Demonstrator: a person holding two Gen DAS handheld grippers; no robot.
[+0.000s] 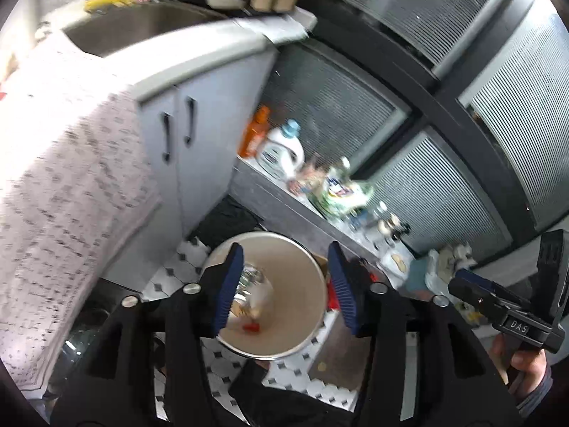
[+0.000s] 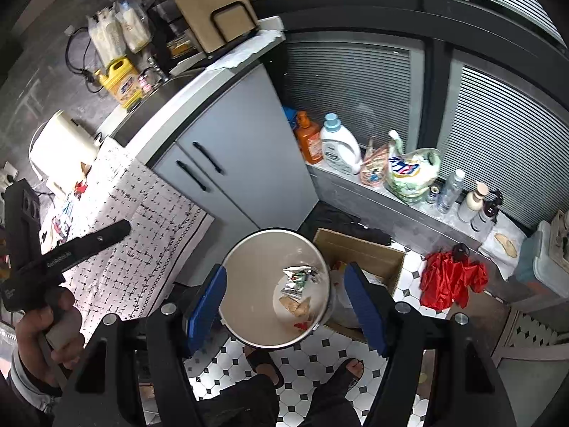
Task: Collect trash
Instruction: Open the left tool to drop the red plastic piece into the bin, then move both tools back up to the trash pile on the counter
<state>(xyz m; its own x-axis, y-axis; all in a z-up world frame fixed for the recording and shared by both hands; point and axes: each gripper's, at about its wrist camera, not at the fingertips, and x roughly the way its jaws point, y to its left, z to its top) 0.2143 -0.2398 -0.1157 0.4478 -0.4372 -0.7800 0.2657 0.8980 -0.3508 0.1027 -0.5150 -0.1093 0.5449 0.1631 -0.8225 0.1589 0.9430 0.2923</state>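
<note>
A round metal-rimmed trash bin point(image 2: 249, 252) stands on the tiled floor below both grippers; it also shows in the left wrist view point(image 1: 306, 277). Crumpled wrappers and scraps point(image 2: 298, 284) lie at its bottom, also seen in the left wrist view point(image 1: 252, 302). My left gripper point(image 1: 284, 284) is open and empty, hanging above the bin. My right gripper point(image 2: 288, 302) is open and empty, also above the bin. The right gripper shows at the right edge of the left wrist view point(image 1: 505, 313), and the left gripper's body shows at the left of the right wrist view point(image 2: 64, 249).
A grey sink cabinet point(image 2: 227, 156) and a patterned cloth-covered counter point(image 2: 142, 242) stand left of the bin. A cardboard box point(image 2: 359, 252) sits right of it, a red cloth point(image 2: 448, 281) beyond. Detergent bottles point(image 2: 338, 146) and bags point(image 2: 409, 174) line the window ledge. The person's feet point(image 2: 348, 370) stand near.
</note>
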